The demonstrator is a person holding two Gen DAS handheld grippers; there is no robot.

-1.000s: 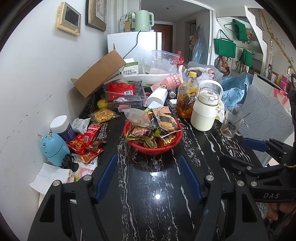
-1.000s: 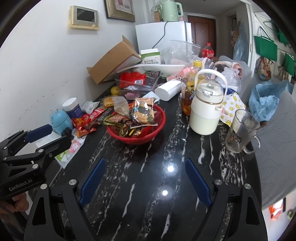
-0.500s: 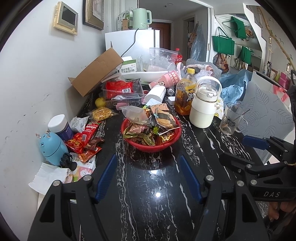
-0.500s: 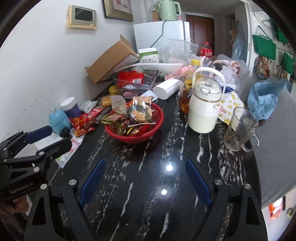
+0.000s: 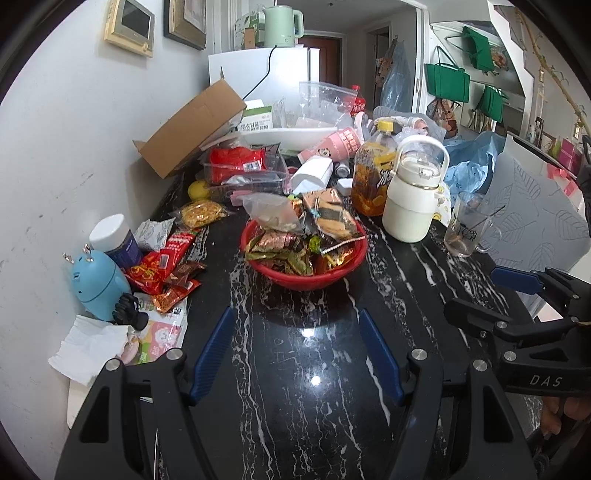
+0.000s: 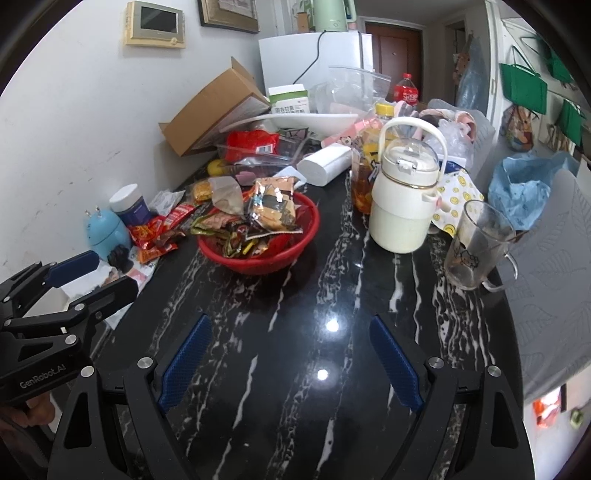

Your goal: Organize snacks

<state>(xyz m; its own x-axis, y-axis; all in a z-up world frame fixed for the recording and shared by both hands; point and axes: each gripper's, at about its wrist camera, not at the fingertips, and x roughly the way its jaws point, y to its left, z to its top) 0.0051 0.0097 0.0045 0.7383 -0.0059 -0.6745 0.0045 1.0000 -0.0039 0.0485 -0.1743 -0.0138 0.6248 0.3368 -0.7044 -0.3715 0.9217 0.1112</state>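
Snacks fill a red bowl that stands near the middle of the black marble table, heaped above its rim with foil and clear packets. More red packets lie loose on the table to the bowl's left, close to the wall, beside a blue toy and a white-lidded jar; a yellow snack bag lies just behind them. To the bowl's right stands a white jug with a looped handle, touching or nearly touching a bottle of amber drink behind it, and farther right a glass mug. Behind the bowl sit a clear tray holding a red pack, a tilted cardboard box against the wall, and a white fridge with a green kettle on top. Left gripper hangs over bare tabletop in front of the bowl, its blue pads moderately apart with nothing between them. Right gripper hangs beside it over the same bare stretch, its jaws spread wider and likewise empty. Each gripper shows at the edge of the other's view, well short of the bowl.
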